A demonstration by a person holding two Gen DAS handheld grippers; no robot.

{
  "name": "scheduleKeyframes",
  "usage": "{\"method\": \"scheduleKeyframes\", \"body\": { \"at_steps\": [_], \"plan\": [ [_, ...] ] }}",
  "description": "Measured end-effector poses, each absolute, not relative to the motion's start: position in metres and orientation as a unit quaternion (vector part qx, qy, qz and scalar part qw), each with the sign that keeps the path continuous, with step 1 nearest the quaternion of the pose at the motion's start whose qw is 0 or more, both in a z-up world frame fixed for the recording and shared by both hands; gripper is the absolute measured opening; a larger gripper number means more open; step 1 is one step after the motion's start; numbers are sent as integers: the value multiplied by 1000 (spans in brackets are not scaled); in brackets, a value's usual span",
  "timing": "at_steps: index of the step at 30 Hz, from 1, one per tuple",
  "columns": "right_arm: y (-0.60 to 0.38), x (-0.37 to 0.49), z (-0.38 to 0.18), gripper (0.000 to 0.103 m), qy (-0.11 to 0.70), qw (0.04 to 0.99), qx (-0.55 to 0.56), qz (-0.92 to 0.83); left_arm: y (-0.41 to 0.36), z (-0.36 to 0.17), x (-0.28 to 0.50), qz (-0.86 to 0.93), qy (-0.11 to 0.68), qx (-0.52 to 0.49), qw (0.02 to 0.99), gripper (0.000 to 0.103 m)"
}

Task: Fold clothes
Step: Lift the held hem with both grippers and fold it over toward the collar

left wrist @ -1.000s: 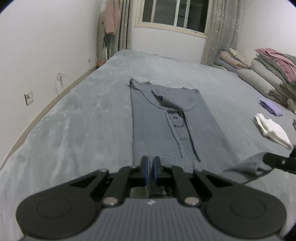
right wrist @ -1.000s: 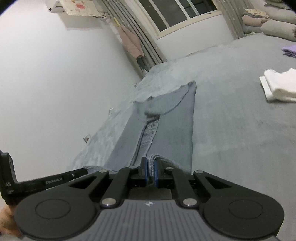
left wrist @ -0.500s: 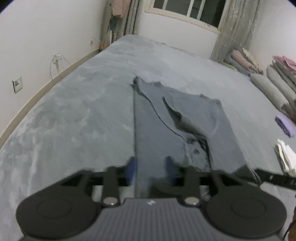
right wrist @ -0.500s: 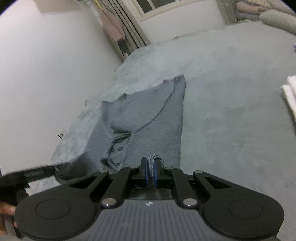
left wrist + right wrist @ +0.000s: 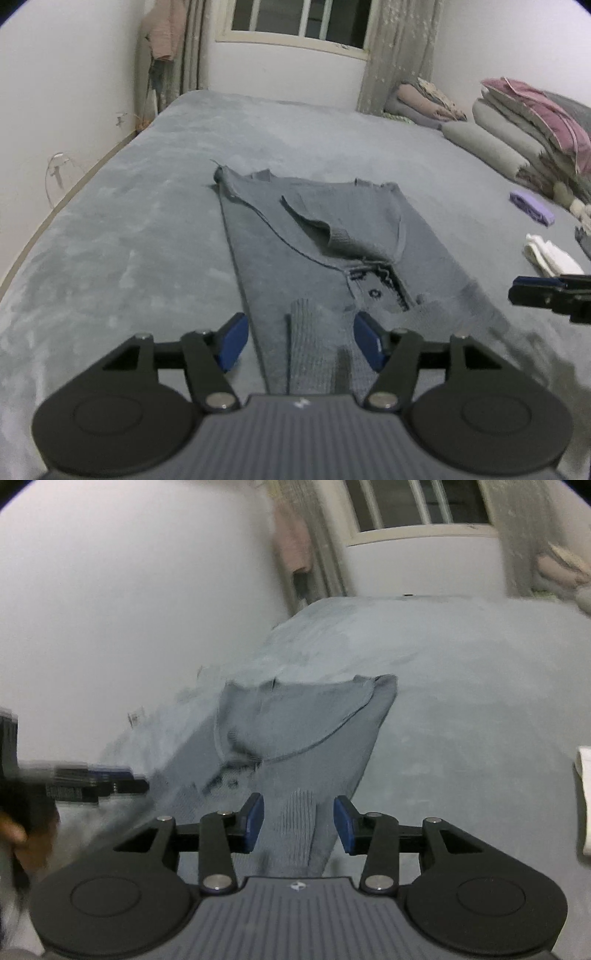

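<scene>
Bed [image 5: 155,236]: grey blanket, window wall behind.
Left view: grey sweater [image 5: 332,236] lies mid-bed; my left gripper [image 5: 301,341] has just been opening, its jaws apart, the ribbed hem loose between them.
Right view: my right gripper [image 5: 298,821] has just been opening too, its jaws apart around the sweater's near hem fold, pads clear.

One grey knit cardigan [image 5: 332,236] lies on one bed [image 5: 129,240]. Two grippers show: the left gripper [image 5: 299,341] and the right gripper [image 5: 299,821], each with two blue pads. Off to the side lie one folded white cloth [image 5: 550,254] and one folded purple cloth [image 5: 532,208]. One window [image 5: 299,18], one pink garment [image 5: 162,33] hanging in the corner, and one wall socket [image 5: 55,168].
</scene>
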State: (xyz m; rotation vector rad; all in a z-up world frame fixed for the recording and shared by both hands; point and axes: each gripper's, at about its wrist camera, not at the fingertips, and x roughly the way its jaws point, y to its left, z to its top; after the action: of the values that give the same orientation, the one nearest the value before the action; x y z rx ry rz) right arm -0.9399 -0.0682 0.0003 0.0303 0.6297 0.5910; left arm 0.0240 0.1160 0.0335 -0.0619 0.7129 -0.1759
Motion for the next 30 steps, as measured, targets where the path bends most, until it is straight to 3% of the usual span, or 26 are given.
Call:
{"method": "scheduleKeyframes", "body": {
  "at_steps": [7,8,9,10,12,17,26,29,30],
  "plan": [
    [-50,-931,-18,41,322,900,-42,291,103,19,30,-94,357,13,929,39],
    [-48,-930,-21,41,326,898,-48,291,102,19,30,-94,357,18,929,28],
    [-46,-928,-24,36,329,897,-55,291,100,20,28,-94,356,20,930,21],
    [-44,-929,-24,20,327,897,-58,290,99,21,27,-91,354,24,930,19],
    [-41,-931,-19,9,318,901,-64,288,95,25,25,-80,349,33,933,15],
    [-32,-943,-9,8,285,914,-99,273,96,36,20,-59,329,35,942,9],
    [-33,-938,-2,8,262,921,-93,273,110,44,22,-76,322,-8,944,5],
    [-33,-935,-8,8,280,913,-97,279,117,41,23,-79,336,-11,939,15],
    [-34,-934,-10,8,287,912,-94,279,119,41,23,-76,336,-10,939,24]
  ]
}}
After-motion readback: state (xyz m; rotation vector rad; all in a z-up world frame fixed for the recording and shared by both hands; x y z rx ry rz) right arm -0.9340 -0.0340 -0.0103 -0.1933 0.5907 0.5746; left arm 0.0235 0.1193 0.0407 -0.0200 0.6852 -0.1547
